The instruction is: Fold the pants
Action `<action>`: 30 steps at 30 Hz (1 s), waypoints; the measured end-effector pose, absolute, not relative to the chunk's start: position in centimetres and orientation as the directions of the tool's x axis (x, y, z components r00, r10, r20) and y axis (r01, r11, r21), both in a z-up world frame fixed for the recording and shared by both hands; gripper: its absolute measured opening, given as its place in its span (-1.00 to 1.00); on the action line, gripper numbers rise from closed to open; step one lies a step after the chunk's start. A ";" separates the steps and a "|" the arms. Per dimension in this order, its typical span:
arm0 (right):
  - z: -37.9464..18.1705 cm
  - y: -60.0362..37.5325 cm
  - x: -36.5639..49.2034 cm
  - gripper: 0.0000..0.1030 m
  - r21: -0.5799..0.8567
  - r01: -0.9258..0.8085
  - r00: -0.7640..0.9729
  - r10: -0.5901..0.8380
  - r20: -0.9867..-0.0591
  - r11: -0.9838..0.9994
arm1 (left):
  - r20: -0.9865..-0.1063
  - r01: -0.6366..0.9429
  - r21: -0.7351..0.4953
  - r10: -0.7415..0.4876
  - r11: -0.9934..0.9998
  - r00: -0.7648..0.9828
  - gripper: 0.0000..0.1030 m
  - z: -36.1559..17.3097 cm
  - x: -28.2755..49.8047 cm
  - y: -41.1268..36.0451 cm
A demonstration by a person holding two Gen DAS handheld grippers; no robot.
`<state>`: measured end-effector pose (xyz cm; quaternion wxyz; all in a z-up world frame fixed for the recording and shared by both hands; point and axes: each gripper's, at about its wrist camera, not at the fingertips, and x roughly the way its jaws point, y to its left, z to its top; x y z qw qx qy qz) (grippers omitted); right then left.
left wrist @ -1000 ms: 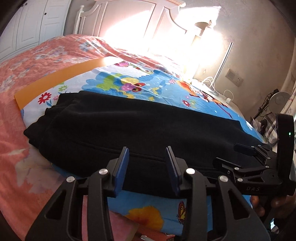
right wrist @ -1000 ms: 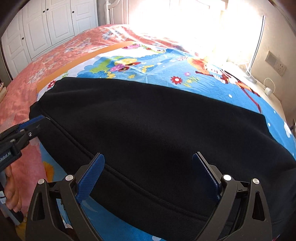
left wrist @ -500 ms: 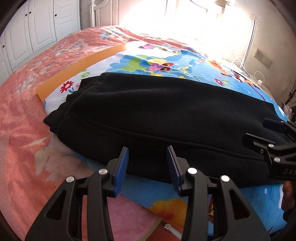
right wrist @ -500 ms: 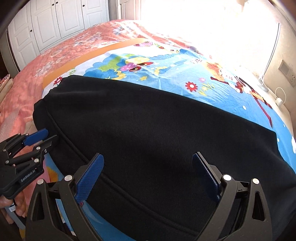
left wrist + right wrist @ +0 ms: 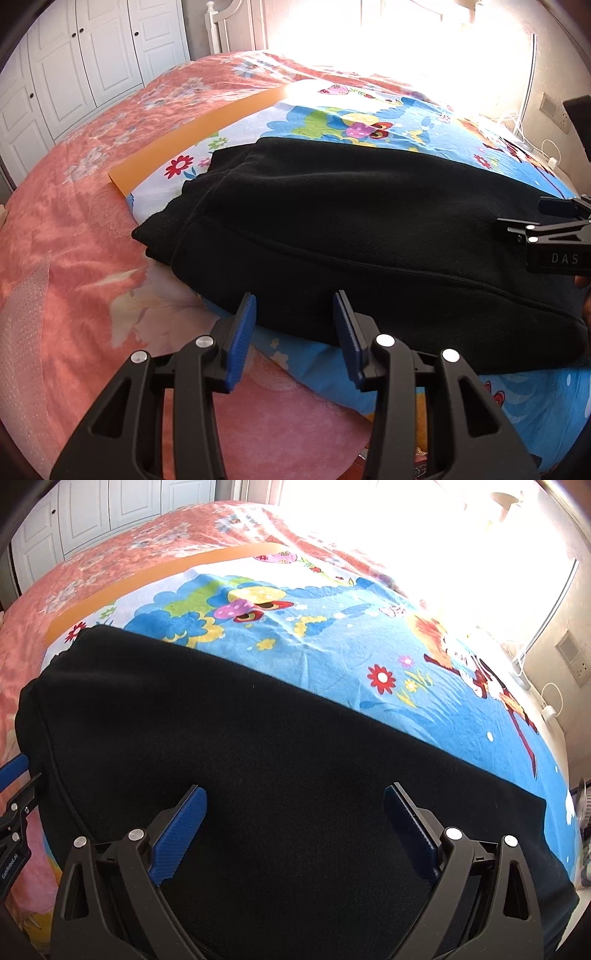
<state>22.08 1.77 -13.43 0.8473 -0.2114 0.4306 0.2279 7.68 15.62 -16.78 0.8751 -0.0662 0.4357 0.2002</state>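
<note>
Pants (image 5: pixel 369 229) | long axis left-right across blanket (image 5: pixel 332 657) | waistband probably left | left hand-held gripper (image 5: pixel 293 325) spread, right hand-held gripper (image 5: pixel 295 816) spread

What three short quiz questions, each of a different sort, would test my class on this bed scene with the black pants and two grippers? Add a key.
1. True or false: the left gripper holds the black pants.
2. What do the pants lie on? A the cartoon-print blanket; B a wooden table; C a chair.
3. Fill in: the right gripper has its jaws ____ above the pants.

Key: 1 false, its jaws are empty at the near edge; 2 A; 3 open.
</note>
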 end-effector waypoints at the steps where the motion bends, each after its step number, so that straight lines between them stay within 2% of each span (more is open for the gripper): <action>1: -13.1 2.1 22.3 0.80 -0.164 -0.569 0.535 0.212 -0.818 0.806 | -0.790 -0.409 0.058 0.292 0.911 0.540 -0.14 -16.8 7.7 15.7; 7: -14.2 4.4 24.7 0.80 -0.264 -0.559 0.561 0.124 -0.818 0.786 | -0.791 -0.410 0.054 0.290 0.910 0.538 -0.14 -17.0 7.6 15.8; 10: -14.7 4.3 25.7 0.90 -0.261 -0.544 0.576 0.129 -0.807 0.797 | -0.792 -0.413 0.056 0.292 0.909 0.536 -0.11 -17.1 7.7 15.9; 13: -15.0 4.0 26.2 0.90 -0.229 -0.543 0.578 0.162 -0.800 0.808 | -0.791 -0.412 0.051 0.288 0.910 0.539 -0.08 -17.1 7.7 15.9; 15: -15.1 3.7 26.2 0.90 -0.207 -0.542 0.574 0.179 -0.799 0.815 | -0.774 -0.397 -0.030 0.230 0.917 0.590 -0.09 -16.3 7.0 16.5; 18: -15.2 3.6 26.4 0.90 -0.187 -0.544 0.564 0.190 -0.804 0.818 | -0.714 -0.373 -0.257 0.085 0.892 0.695 -0.09 -14.7 5.8 19.8; 21: -15.2 3.6 26.3 0.90 -0.181 -0.543 0.564 0.196 -0.802 0.820 | -0.677 -0.374 -0.288 0.089 0.881 0.730 -0.09 -13.5 7.2 23.7; 23: -15.3 3.5 26.4 0.90 -0.169 -0.543 0.557 0.202 -0.806 0.822 | -0.669 -0.336 -0.315 0.044 0.887 0.742 -0.08 -13.5 9.6 26.1; 27: -15.4 3.1 26.7 0.90 -0.129 -0.545 0.534 0.224 -0.815 0.828 | -0.723 -0.288 -0.269 0.005 0.919 0.691 -0.08 -14.6 15.8 28.9; 29: -15.4 3.1 26.7 0.90 -0.129 -0.545 0.535 0.225 -0.814 0.828 | -0.801 -0.319 -0.141 0.081 0.937 0.593 -0.07 -16.5 19.0 29.8; 30: -15.4 3.1 26.6 0.90 -0.133 -0.545 0.538 0.223 -0.813 0.828 | -0.810 -0.328 -0.147 0.077 0.933 0.581 -0.06 -17.0 19.7 30.5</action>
